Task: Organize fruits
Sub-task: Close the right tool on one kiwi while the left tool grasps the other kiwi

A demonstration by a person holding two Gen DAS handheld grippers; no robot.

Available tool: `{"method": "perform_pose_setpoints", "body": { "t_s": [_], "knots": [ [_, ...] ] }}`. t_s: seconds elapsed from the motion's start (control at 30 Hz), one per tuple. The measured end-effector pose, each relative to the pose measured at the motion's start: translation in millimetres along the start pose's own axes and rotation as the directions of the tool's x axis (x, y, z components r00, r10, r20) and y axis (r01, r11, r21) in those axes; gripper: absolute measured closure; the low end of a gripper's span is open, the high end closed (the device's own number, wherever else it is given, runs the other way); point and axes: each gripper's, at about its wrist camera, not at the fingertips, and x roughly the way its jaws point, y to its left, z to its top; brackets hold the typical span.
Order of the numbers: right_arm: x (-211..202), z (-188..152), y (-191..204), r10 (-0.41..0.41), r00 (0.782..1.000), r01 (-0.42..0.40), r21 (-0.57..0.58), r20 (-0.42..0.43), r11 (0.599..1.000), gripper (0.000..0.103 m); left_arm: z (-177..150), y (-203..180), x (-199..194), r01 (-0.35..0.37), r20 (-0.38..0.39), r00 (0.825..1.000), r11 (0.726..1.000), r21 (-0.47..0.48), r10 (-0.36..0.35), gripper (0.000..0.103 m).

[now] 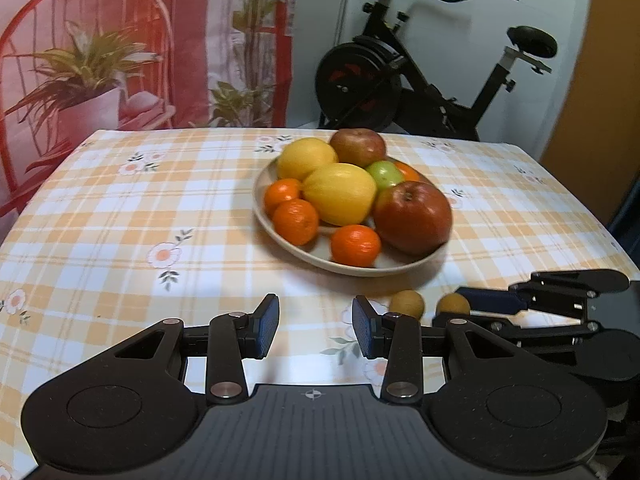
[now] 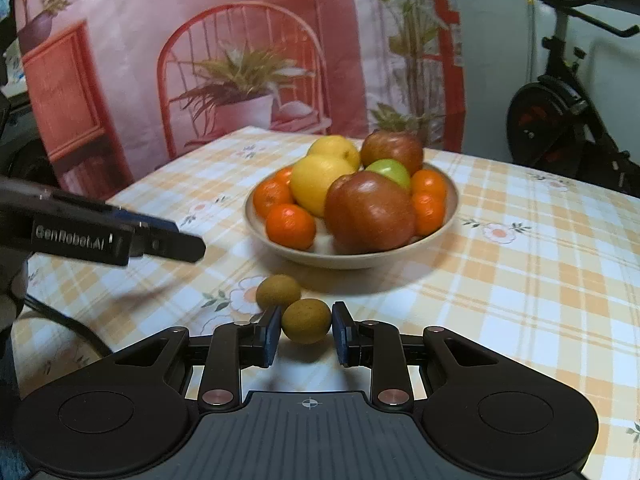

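A beige bowl (image 1: 348, 269) (image 2: 360, 261) sits mid-table, holding two red apples (image 2: 370, 210), a green apple, two yellow fruits (image 1: 340, 193) and several oranges (image 1: 355, 245). Two small brown kiwis lie on the checked cloth in front of it. My right gripper (image 2: 306, 328) is shut on the nearer kiwi (image 2: 306, 321) (image 1: 453, 304), both pads against its sides. The other kiwi (image 2: 278, 290) (image 1: 407, 304) rests just behind it, touching or nearly so. My left gripper (image 1: 316, 320) hovers to the left of them, open, with nothing between its fingers; its fingers (image 2: 176, 242) show in the right wrist view.
The table with its orange checked cloth (image 1: 160, 208) ends at a far edge and a right edge. Behind stand a printed curtain (image 2: 240, 60) and an exercise bike (image 1: 400, 80). A dark cable (image 2: 68, 324) lies at the left.
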Motion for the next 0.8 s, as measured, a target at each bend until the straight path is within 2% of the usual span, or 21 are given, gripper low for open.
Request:
{"method": "perform_pose_setpoints", "body": {
  "t_s": [0.4, 0.8],
  "knots": [
    [-14.9, -10.3, -27.5, -0.111, 0.988, 0.099, 0.111, 0.106, 0.989, 0.078, 1.4, -18.1, 8.3, 0.039, -0.004, 0.999, 0.999, 0.034, -0.039, 0.061],
    [-19.2, -13.9, -39.2, -0.086, 0.987, 0.064, 0.157, 0.138, 0.986, 0.078, 2.1, -39.6, 19.0, 0.091, -0.013, 0.996, 0.994, 0.066, -0.09, 0.061]
  ]
}}
